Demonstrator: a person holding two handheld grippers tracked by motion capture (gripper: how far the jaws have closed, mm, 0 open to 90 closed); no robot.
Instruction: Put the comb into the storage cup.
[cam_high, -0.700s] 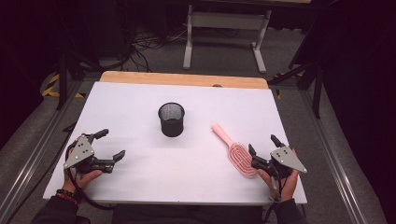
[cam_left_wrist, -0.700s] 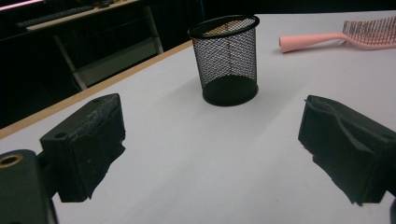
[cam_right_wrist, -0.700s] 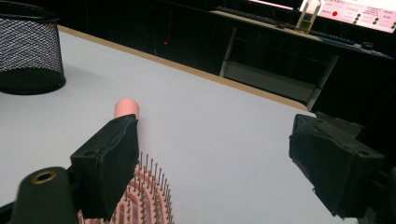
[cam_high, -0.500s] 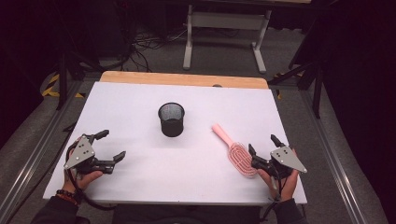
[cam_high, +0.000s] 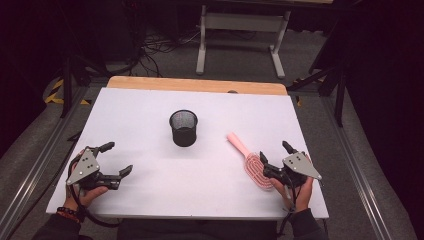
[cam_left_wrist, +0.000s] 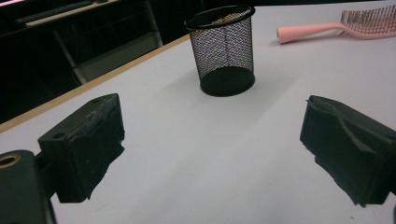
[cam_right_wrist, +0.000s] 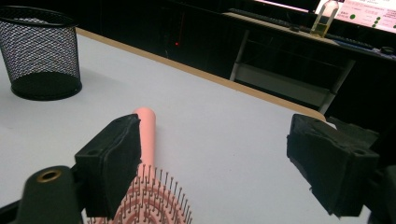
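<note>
Both hand-held grippers open, hairbrush not yet taken

Since the earlier frames we see little change: our left hand-held gripper (cam_high: 116, 159) has edged slightly, empty and wide open, while our right hand-held gripper (cam_high: 275, 159) gapes beside the pink hairbrush (cam_high: 248, 158), whose head lies on the tabletop (cam_high: 150, 105) touching one jaw, ungripped. The mesh cup (cam_high: 183, 128) stands apart, so the pickup lies ahead. We can read no writing.

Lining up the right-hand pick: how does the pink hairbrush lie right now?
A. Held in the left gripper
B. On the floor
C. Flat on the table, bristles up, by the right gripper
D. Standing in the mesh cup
C: the pink hairbrush lies flat on the table, bristles up, beside the open right gripper, apart from the mesh cup.
</note>
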